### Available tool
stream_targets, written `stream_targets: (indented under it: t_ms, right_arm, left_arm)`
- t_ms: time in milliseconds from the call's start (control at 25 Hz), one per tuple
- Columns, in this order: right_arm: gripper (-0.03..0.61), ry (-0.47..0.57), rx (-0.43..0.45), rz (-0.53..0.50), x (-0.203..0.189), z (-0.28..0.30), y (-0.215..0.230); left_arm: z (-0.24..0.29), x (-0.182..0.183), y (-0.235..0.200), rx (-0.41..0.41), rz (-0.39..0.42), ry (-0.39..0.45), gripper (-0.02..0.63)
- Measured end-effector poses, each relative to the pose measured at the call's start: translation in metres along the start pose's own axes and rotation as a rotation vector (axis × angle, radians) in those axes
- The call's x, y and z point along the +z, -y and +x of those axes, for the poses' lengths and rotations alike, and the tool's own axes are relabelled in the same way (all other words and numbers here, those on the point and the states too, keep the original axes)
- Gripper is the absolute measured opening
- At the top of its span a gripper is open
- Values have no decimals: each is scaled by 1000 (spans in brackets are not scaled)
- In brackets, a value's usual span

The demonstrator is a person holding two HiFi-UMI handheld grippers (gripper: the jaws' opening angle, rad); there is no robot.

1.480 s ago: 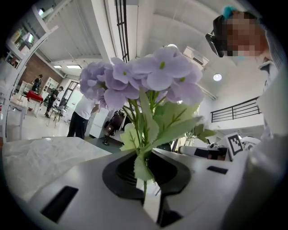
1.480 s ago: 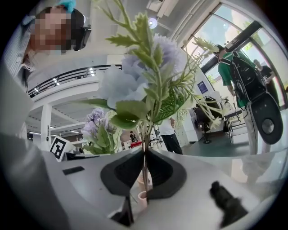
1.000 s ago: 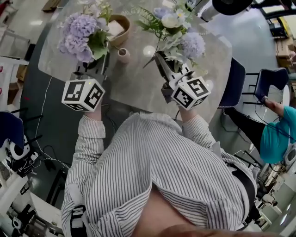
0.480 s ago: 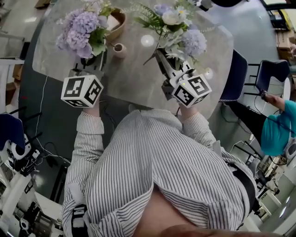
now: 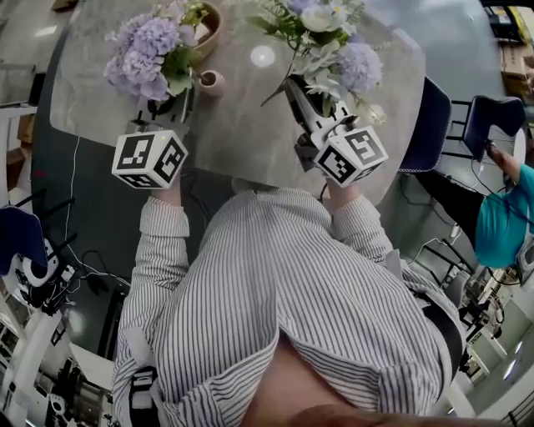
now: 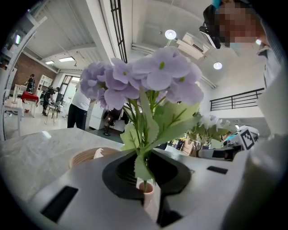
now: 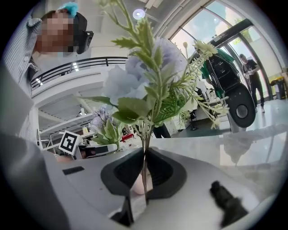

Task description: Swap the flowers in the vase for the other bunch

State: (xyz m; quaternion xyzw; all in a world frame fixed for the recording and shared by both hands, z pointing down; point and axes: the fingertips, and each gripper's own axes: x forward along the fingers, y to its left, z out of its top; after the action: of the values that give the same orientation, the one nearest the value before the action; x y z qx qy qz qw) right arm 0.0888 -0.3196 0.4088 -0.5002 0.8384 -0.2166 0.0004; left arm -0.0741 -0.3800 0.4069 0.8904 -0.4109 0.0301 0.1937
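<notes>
My left gripper [image 5: 169, 107] is shut on the stems of a purple hydrangea bunch [image 5: 143, 60], which stands upright over the left of the grey marble table [image 5: 242, 133]. My right gripper [image 5: 294, 90] is shut on the stems of a mixed bunch [image 5: 329, 46] of pale blue, white and green flowers. A small pink vase [image 5: 209, 81] stands empty on the table between the two bunches. In the left gripper view the purple bunch [image 6: 148, 81] rises from the gripper [image 6: 146, 179], with the vase [image 6: 146, 187] just beyond. In the right gripper view the mixed bunch's [image 7: 148, 85] thin stems pass through the gripper [image 7: 143, 175].
A wicker bowl [image 5: 210, 21] with something white in it sits behind the vase, also seen as the bowl [image 6: 87, 155] in the left gripper view. A blue chair [image 5: 430, 138] stands at the table's right edge. A person in teal [image 5: 501, 225] sits to the right.
Both bunches have sunk a little toward the table, the left one more. Both grips are unchanged and the vase has not moved.
</notes>
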Motion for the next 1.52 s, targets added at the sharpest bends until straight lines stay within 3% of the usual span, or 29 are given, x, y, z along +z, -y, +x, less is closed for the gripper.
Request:
stream_targets:
  t_ms: [320, 800, 1240, 1520]
  right_arm:
    - [35, -12, -12, 18, -12, 5, 7]
    - [35, -7, 1, 48, -21, 7, 14]
    - [36, -11, 18, 52, -23, 8, 15]
    - [35, 0, 28, 44, -19, 8, 10]
  left_arm:
    - [9, -30, -5, -25, -37, -50, 49]
    - [21, -56, -3, -20, -22, -111, 51]
    - [25, -57, 0, -13, -38, -79, 55]
    - [23, -55, -1, 9, -50, -80, 114]
